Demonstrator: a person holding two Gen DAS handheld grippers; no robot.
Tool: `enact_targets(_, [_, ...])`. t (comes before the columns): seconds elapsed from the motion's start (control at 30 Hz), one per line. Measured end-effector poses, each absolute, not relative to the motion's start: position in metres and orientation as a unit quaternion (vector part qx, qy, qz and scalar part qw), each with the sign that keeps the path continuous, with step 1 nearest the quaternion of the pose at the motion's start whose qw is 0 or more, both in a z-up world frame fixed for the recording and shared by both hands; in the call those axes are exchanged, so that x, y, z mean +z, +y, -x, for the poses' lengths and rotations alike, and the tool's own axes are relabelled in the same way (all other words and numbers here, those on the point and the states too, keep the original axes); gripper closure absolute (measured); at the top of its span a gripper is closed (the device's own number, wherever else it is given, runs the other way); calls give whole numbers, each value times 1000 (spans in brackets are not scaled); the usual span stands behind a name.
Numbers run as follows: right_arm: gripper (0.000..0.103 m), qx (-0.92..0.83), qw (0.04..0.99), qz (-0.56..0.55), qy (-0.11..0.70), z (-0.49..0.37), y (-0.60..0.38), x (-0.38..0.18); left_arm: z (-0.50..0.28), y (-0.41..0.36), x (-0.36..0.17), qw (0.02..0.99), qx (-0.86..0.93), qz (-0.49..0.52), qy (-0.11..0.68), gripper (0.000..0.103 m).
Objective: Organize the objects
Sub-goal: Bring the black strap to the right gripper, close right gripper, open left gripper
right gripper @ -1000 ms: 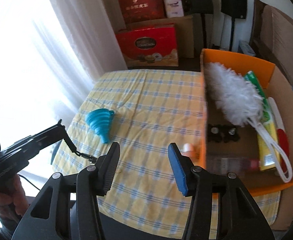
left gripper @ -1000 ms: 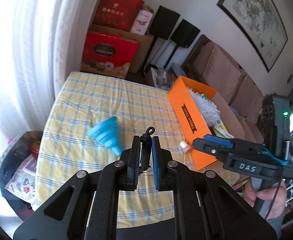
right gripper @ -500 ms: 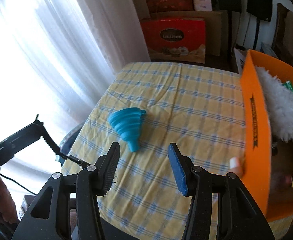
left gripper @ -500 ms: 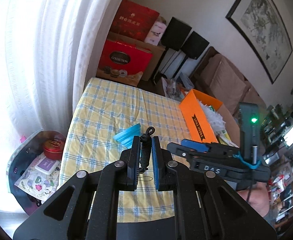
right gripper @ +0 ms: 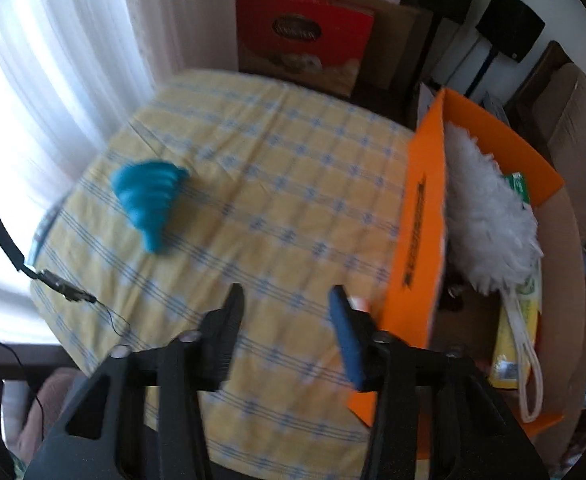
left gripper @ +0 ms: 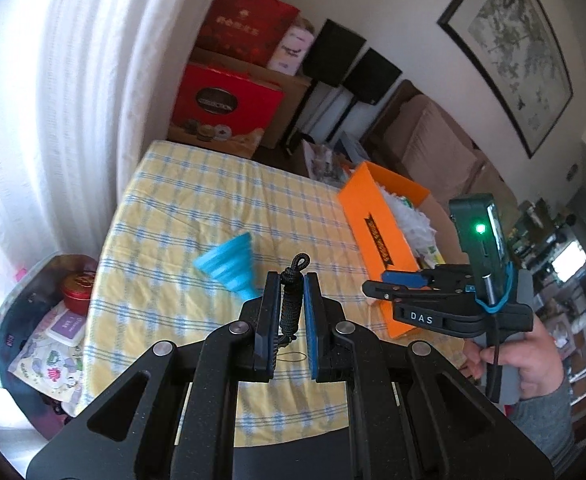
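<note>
1. A bench [right gripper: 293, 168] in yellow check cloth carries the blue funnel [right gripper: 149, 204], left of the orange box [right gripper: 417, 232].
2. Left claw [left gripper: 291, 308] pinches a black cord [left gripper: 291, 300].
3. Right claw [right gripper: 289, 300], empty and narrowing, sits nearer; the funnel lies up-left, spout toward it.

Daylight floods through the white curtain [left gripper: 53, 128], blown out at left in both fisheye views; the right wrist view is smeared by motion blur, the funnel [right gripper: 151, 200] soft, frame edges bowed and dark-cornered
</note>
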State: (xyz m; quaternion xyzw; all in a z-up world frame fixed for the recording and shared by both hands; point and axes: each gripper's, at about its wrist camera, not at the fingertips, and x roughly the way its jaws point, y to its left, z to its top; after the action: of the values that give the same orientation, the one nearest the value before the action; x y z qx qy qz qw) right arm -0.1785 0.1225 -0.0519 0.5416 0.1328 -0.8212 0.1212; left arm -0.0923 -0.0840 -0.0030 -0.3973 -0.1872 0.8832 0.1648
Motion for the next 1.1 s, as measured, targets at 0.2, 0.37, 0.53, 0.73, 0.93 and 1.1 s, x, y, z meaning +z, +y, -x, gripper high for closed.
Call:
enact_targets(0.2, [71,-842,183,-506,33,154,145,-32,99,-60,-1,193,876,405,-175,93])
enact_targets(0.37, [71,-854,251,-456,5,122,137,-3,109,-50,1,210,866,417,-177,93])
enact_targets(0.53, [71,-856,287,-428,51,99,110,10,114,-42,9,229,858,422,-183,93])
enact_targets(0.73, [71,-860,297,-412,59,97,101,8,115,-29,17,244,851,428,-180,93])
enact_targets(0.93, [71,-868,290,-398,60,103,102,2,108,-12,23,265,844,431,-177,93])
enact_targets(1.1, [91,-865,296,-402,44,106,108,-2,106,-2,29,262,850,427,-163,93])
